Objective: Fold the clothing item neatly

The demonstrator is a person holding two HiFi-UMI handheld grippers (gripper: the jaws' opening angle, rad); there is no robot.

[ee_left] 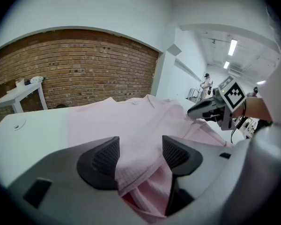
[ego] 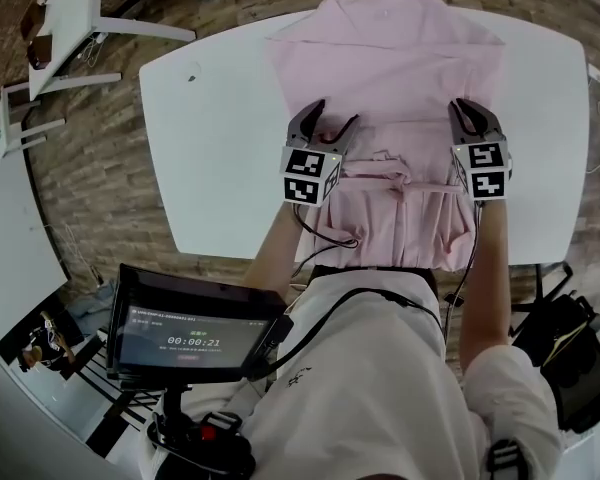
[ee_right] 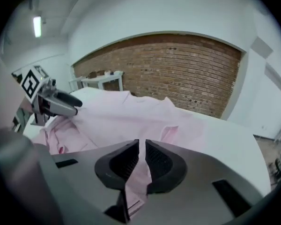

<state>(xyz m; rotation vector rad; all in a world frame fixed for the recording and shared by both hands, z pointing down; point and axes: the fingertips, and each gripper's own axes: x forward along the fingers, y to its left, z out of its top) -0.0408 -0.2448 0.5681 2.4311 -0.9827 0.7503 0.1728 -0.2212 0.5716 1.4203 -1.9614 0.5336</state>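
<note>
A pink shirt [ego: 390, 58] lies spread on the white table [ego: 210, 118], collar at the far side and its near part bunched into folds [ego: 395, 173]. My left gripper [ego: 337, 114] sits over the shirt's left edge with its jaws wide apart. A fold of the pink cloth [ee_left: 138, 165] lies loose between them in the left gripper view. My right gripper [ego: 470, 110] is at the shirt's right edge. Its jaws [ee_right: 142, 159] stand only a narrow slit apart, with a strip of the cloth [ee_right: 138, 182] hanging between them.
The table's near edge runs just under both grippers, and the shirt's hem [ego: 400, 243] hangs over it. A dark screen [ego: 190, 333] is mounted at my waist. A small white side table [ego: 70, 8] stands on the brick floor at the far left.
</note>
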